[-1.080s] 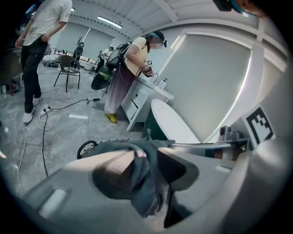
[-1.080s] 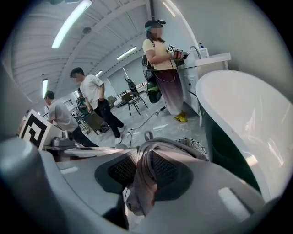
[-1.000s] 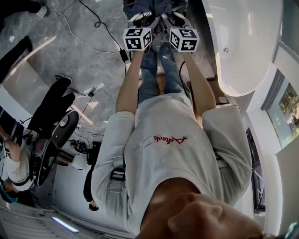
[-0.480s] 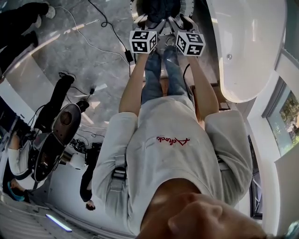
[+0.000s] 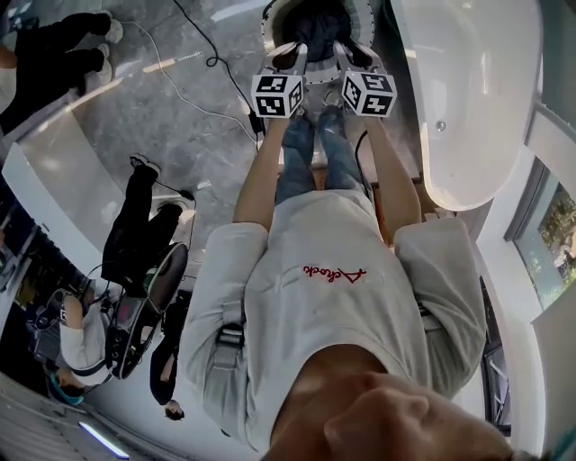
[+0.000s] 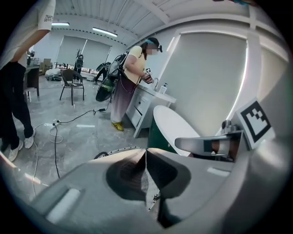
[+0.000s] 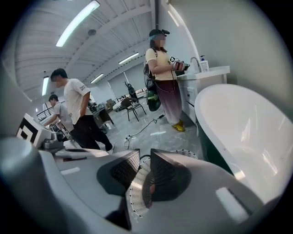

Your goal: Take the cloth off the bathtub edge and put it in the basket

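**Both tongs over the basket, cloth inside**

The left gripper point(image 5: 290, 54) has its jaws pressed together at the tips, with nothing visibly caught between them. In the left gripper view point(image 6: 145, 153) only a sliver of mesh shows behind the seam. The right gripper point(image 5: 351, 52) sits just beside it. Its jaws are slightly spread and empty, and the slatted rim of the basket point(image 7: 136, 187) shows through the gap.

Both hover directly above the white round basket point(image 5: 269, 20), which stands on the grey floor ahead of the person's feet. A dark cloth point(image 5: 317, 20) lies inside it. The white bathtub point(image 5: 477, 90) stands just to the right of the basket. Black cables point(image 5: 211, 58) trail across the floor to the left.
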`<act>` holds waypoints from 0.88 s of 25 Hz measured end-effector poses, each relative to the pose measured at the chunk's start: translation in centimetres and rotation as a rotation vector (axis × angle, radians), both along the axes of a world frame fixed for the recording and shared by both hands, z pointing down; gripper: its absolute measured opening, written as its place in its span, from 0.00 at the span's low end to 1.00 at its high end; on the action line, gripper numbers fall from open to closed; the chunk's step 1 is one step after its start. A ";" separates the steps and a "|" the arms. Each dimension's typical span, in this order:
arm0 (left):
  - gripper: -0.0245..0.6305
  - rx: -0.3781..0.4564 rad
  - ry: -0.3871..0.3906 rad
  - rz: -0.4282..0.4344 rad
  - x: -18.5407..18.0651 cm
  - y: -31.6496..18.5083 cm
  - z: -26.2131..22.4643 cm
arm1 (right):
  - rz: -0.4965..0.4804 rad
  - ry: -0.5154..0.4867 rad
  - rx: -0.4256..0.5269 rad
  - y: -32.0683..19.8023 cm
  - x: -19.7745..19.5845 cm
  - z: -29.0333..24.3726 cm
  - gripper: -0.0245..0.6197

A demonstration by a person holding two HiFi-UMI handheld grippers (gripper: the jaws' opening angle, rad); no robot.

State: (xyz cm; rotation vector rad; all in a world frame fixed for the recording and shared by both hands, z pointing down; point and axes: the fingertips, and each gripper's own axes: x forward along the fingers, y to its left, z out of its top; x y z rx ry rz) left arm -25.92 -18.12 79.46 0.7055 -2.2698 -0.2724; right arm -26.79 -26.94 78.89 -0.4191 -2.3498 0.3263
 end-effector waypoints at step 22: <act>0.04 0.028 -0.186 -0.047 -3.0 2.9 -10.6 | -0.074 -0.184 0.009 2.8 -3.1 -10.0 0.05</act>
